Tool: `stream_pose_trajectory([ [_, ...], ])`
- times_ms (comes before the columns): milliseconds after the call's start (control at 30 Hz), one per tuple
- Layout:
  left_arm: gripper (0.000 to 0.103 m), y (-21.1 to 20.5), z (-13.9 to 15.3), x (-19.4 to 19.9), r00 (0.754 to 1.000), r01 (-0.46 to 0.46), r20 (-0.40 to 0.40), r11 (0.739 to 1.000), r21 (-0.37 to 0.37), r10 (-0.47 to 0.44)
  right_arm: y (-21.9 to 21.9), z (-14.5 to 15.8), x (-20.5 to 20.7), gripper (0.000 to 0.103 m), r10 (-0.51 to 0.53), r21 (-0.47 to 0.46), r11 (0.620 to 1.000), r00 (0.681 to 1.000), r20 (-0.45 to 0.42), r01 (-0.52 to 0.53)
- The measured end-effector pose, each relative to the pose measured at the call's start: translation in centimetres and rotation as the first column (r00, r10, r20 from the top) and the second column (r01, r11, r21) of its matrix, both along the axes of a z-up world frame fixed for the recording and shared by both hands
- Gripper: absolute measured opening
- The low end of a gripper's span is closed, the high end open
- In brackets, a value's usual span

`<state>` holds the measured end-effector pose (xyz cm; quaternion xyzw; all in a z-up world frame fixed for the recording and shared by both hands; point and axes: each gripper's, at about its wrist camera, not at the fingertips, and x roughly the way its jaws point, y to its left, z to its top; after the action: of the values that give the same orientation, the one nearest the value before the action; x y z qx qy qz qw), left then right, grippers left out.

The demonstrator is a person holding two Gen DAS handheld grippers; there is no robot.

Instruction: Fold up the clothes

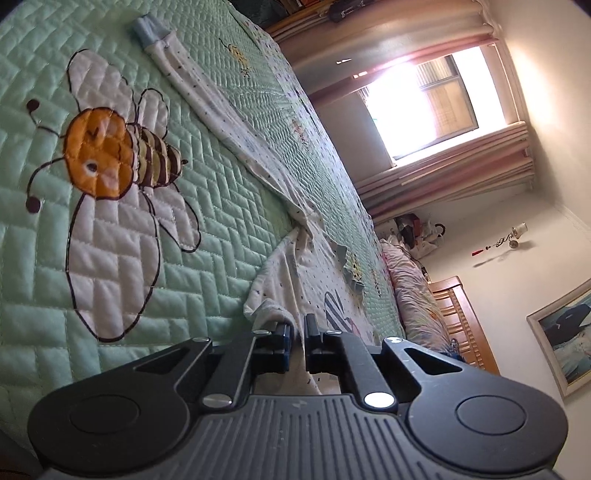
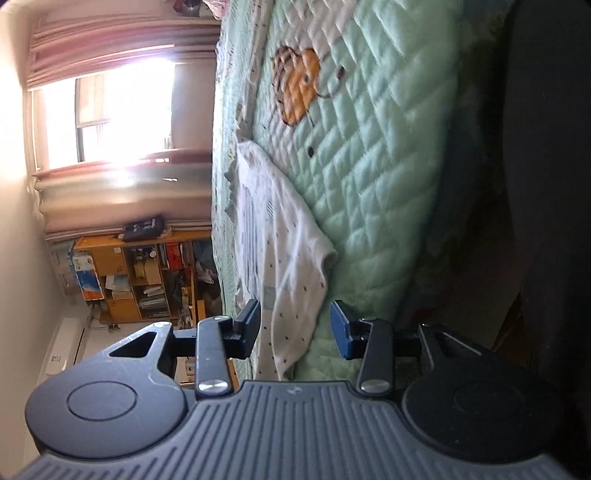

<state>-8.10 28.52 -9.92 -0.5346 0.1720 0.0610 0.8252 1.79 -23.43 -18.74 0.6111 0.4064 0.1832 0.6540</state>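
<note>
Because the white dotted garment (image 1: 236, 122) lies stretched flat across the green quilt (image 1: 221, 206) for folding, the left gripper (image 1: 297, 328) pinches its near edge while the right gripper (image 2: 295, 325) hovers open-jawed over another edge.

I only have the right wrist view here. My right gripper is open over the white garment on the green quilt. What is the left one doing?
Observer: The left gripper is shut on an edge of the white garment.
Operator: Does the garment reach further than I see?
Observer: Yes, a long sleeve stretches across the quilt, ending in a blue cuff.
Operator: Anything beside it?
Observer: A bee design is stitched on the quilt next to the sleeve.
</note>
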Motion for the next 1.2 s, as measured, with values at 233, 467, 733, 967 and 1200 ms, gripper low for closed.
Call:
stream_pose_trajectory([
  [233,0.006,0.3,-1.6,-0.1,0.999,-0.012,-0.041,0.999,-0.030,0.011,-1.2,0.5,0.3,0.045,-0.029,-0.022,0.999,0.999,0.026,0.030],
  [467,0.007,0.3,-1.8,0.0,0.999,-0.004,-0.041,0.999,-0.034,0.003,-1.4,0.5,1.2,0.045,-0.016,-0.039,0.999,1.000,0.022,0.017],
  [733,0.011,-0.2,-1.8,0.5,0.999,0.025,-0.044,1.000,-0.017,-0.026,-1.1,0.6,0.9,0.045,0.002,-0.091,0.996,1.000,0.027,0.000],
  [967,0.009,-0.9,-1.7,1.1,0.997,0.044,-0.062,0.999,0.014,-0.043,-1.2,0.8,2.3,0.045,-0.021,-0.096,0.995,0.998,0.063,0.027],
  [1200,0.010,-0.6,-1.8,0.8,0.997,0.035,-0.070,0.999,-0.004,-0.035,-0.7,2.3,2.9,0.044,-0.021,-0.149,0.988,0.994,0.108,0.037],
])
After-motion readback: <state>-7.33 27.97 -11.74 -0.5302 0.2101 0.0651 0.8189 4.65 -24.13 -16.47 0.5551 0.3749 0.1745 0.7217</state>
